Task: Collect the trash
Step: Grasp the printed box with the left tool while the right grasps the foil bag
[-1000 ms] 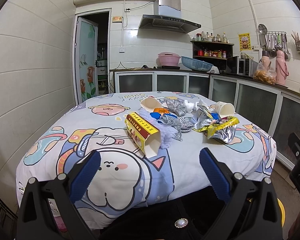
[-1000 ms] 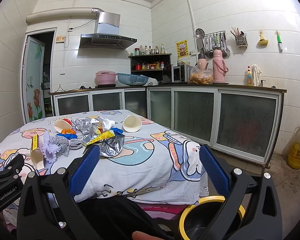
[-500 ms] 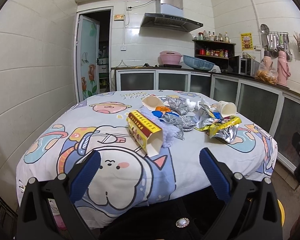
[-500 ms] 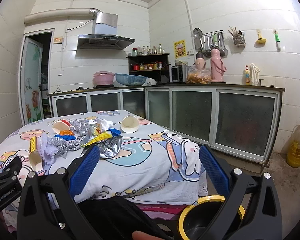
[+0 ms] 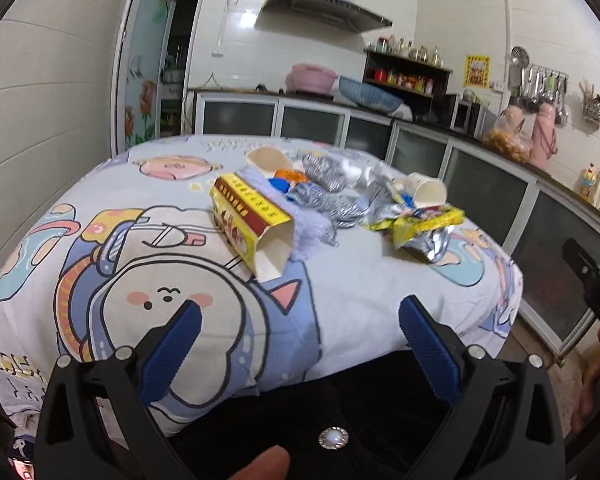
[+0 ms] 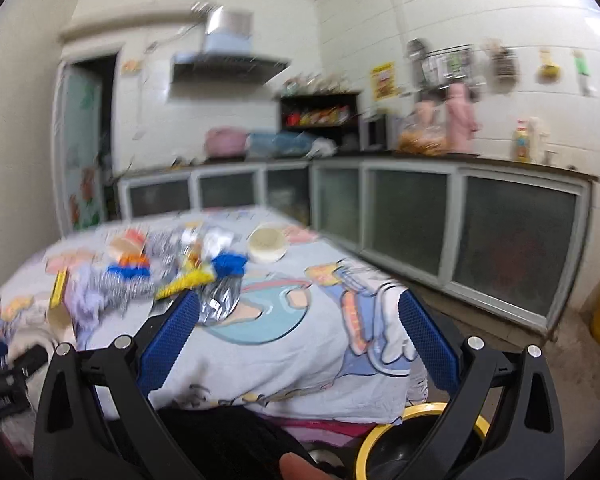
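Yellow-and-red carton [image 5: 252,220], crumpled foil wrappers [image 5: 424,232], paper cups [image 5: 428,194] and metal scourers [image 5: 328,176] lie heaped at the middle of the cartoon-print tablecloth [image 5: 140,280], upper centre of the left frame. Low in each frame, left gripper [image 5: 300,320] and right gripper [image 6: 298,308] hang spread and empty short of the pile, apparently readying a first pick. A yellow-rimmed bin [image 6: 384,432] sits at the lower right, probably there to receive the trash.

Cartoon-cloth table [image 5: 148,280] w/ yellow carton [image 5: 252,220], paper cups [image 5: 428,194], foil wrappers [image 5: 424,232] (mid-table heap).
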Motion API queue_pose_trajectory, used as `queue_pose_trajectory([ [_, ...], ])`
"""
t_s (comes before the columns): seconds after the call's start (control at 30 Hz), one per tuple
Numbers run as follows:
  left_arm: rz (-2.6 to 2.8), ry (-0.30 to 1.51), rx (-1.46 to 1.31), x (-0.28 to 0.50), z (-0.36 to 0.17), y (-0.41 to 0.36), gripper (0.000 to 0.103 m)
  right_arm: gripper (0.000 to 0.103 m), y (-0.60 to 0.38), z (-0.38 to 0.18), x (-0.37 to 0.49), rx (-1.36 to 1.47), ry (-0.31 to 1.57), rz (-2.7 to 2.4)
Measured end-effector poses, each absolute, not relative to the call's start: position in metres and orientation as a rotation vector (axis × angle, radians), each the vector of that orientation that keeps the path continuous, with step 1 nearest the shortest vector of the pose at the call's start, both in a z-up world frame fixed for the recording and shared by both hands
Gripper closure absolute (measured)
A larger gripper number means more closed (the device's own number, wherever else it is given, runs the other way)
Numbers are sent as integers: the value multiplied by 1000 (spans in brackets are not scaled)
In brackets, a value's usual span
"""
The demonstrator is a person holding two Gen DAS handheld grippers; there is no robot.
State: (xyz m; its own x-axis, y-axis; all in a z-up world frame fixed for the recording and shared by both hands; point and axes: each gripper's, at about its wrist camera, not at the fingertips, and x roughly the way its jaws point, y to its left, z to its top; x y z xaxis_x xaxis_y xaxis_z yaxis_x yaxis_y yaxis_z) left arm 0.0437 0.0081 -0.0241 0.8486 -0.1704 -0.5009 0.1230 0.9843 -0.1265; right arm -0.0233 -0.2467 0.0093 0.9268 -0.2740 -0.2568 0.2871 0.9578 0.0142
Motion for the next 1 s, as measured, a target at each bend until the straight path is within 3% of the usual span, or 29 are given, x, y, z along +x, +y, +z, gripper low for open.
queue_pose_trajectory([
  [0.23, -122, 512, -59, 74, -19, 31, 8, 8, -246, 1, 36, -28, 386, -77],
  [0.5, -115, 665, -28, 108, -29, 51, 8, 8, -243, -18, 96, -116, 503, 46],
  [1.0, -48, 737, -8, 155, -33, 43, 8, 8, -256, -27, 162, -50, 584, 99],
])
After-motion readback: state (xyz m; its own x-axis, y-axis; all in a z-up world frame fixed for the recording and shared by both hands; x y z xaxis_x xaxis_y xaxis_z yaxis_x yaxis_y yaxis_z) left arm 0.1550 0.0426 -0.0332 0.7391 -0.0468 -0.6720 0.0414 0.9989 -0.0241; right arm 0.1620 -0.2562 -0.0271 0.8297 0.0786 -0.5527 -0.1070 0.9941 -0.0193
